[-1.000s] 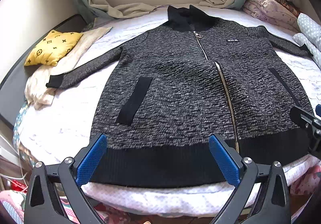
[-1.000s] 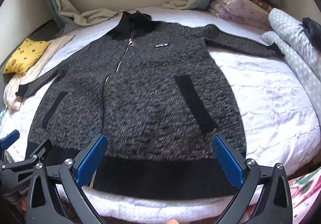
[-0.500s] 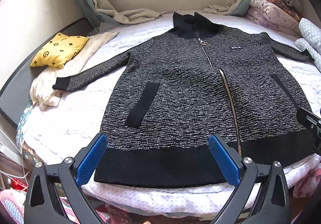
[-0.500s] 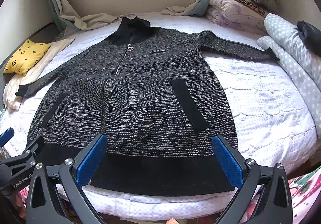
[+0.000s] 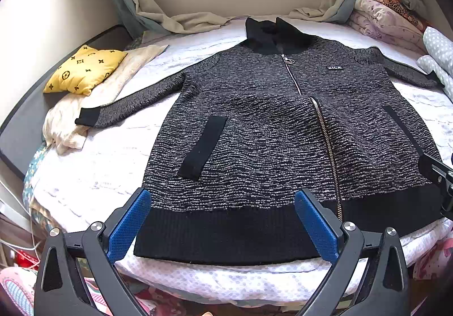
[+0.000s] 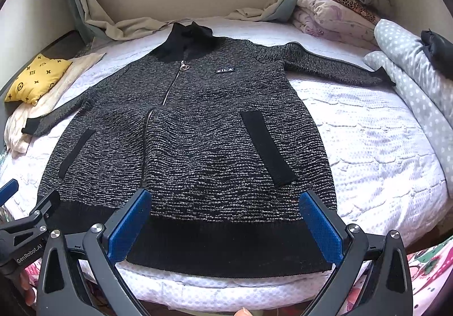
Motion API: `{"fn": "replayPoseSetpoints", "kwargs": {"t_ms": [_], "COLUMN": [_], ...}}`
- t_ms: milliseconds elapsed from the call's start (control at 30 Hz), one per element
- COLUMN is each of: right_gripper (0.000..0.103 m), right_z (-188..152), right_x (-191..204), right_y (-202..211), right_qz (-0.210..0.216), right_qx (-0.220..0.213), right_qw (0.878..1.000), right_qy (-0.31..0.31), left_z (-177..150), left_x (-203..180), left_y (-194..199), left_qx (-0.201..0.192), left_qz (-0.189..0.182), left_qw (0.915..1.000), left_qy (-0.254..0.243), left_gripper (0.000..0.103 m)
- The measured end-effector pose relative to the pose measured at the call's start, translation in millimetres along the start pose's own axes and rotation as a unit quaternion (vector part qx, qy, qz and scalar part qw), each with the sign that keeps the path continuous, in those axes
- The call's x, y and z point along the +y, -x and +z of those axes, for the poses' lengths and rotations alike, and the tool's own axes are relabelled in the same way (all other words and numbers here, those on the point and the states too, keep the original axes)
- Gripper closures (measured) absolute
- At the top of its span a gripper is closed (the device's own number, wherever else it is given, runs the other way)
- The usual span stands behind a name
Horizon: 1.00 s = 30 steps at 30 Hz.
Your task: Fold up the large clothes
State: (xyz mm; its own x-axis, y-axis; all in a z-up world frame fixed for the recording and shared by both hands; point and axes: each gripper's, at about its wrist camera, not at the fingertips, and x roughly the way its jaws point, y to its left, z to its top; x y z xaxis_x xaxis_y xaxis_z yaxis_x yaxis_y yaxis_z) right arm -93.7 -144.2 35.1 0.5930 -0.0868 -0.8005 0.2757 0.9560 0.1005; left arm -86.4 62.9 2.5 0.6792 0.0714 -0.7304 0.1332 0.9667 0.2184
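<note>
**Jacket Laid Flat, Fold Yet to Begin**

A grey knit jacket (image 5: 271,146) lies zipped and face up on the white bedspread (image 6: 376,146), sleeves out to either side, its black hem (image 5: 232,234) just ahead of both pairs of jaws. The left gripper (image 5: 223,225) and right gripper (image 6: 226,228) hover spread wide, holding nothing. The fold looks unstarted; the next move likely calls for reaching past the hem to a sleeve (image 6: 334,66) and pinching it to carry it across the body.
</note>
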Motion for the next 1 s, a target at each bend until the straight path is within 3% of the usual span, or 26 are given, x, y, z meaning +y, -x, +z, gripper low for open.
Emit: {"fn": "replayPoseSetpoints", "kwargs": {"t_ms": [500, 833, 1000], "right_gripper": [0.0, 0.0, 0.0], "right_z": [19, 90, 118], "right_x": [-9, -9, -1], "right_y": [-5, -36, -60], "right_qz": [-0.019, -0.019, 0.009], "right_qx": [-0.008, -0.001, 0.007], "right_qw": [1.0, 0.997, 0.996], "right_qy": [0.015, 0.081, 0.088], "left_z": [22, 94, 117], "left_x": [7, 8, 20], "left_y": [-1, -31, -74], "left_qx": [-0.002, -0.009, 0.026], "left_qz": [0.002, 0.018, 0.002], "left_qw": [1.0, 0.9996, 0.9997], "left_qy": [0.009, -0.018, -0.002], "left_gripper": [0.0, 0.0, 0.0]}}
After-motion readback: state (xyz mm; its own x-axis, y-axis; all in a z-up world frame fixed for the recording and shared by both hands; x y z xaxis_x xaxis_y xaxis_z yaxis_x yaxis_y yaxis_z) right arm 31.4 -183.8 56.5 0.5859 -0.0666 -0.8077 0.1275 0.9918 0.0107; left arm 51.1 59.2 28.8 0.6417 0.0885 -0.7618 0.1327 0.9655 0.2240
